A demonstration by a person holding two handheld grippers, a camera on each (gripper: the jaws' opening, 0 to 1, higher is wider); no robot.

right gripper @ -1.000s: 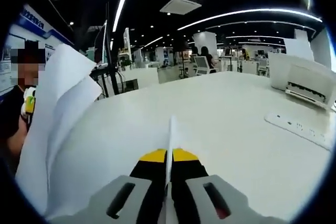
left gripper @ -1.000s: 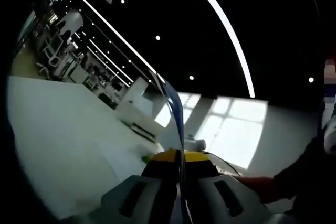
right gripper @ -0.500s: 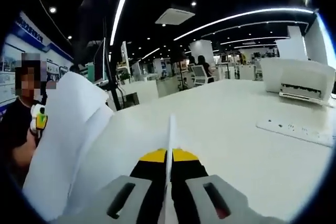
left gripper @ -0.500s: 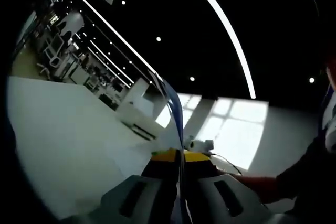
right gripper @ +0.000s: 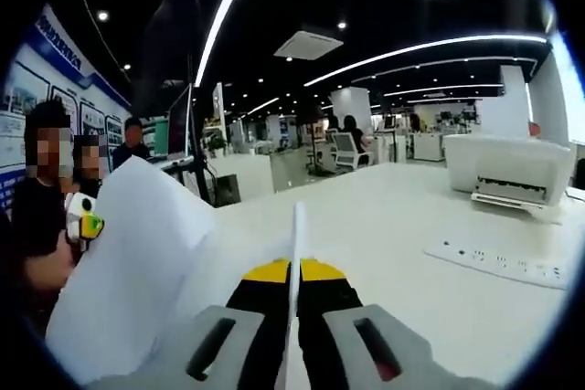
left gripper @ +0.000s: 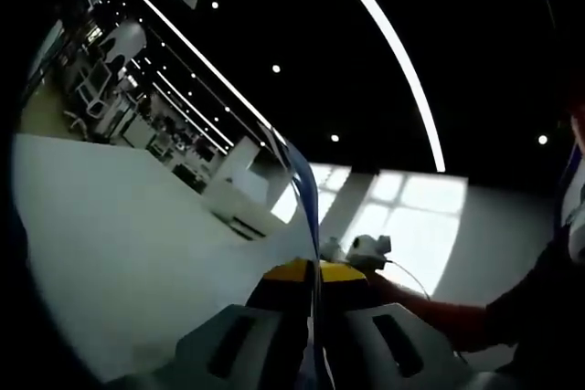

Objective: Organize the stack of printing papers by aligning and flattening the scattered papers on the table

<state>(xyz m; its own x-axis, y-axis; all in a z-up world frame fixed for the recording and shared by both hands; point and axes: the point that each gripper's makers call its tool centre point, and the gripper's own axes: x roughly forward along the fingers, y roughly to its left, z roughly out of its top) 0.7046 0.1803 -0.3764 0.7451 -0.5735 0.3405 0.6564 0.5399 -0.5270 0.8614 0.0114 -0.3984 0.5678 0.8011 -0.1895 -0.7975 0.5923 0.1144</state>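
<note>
In the right gripper view we see the right gripper (right gripper: 294,273) with its yellow-tipped jaws closed tight on the edge of the papers (right gripper: 137,262), which we hold lifted above the white table (right gripper: 393,216). The sheets run edge-on between the jaws as a thin white line and fan out to the left as a broad curved surface. At the left edge of this view the left gripper (right gripper: 84,222) shows small, gripping the far side of the same papers, with a person's arm behind it. On the table to the right stands a white printer (right gripper: 507,169), and nearer to us lies a white power strip (right gripper: 501,260). We cannot tell whether the printer's tray holds any paper.

In the left gripper view the left gripper (left gripper: 313,273) has its jaws pinched narrow on the papers (left gripper: 137,253), seen edge-on as a dark blue line rising from the jaws, with the pale sheet spreading to the left. Just beyond the jaws on the right we see the right gripper (left gripper: 364,249) and a person's forearm (left gripper: 439,317).
</note>
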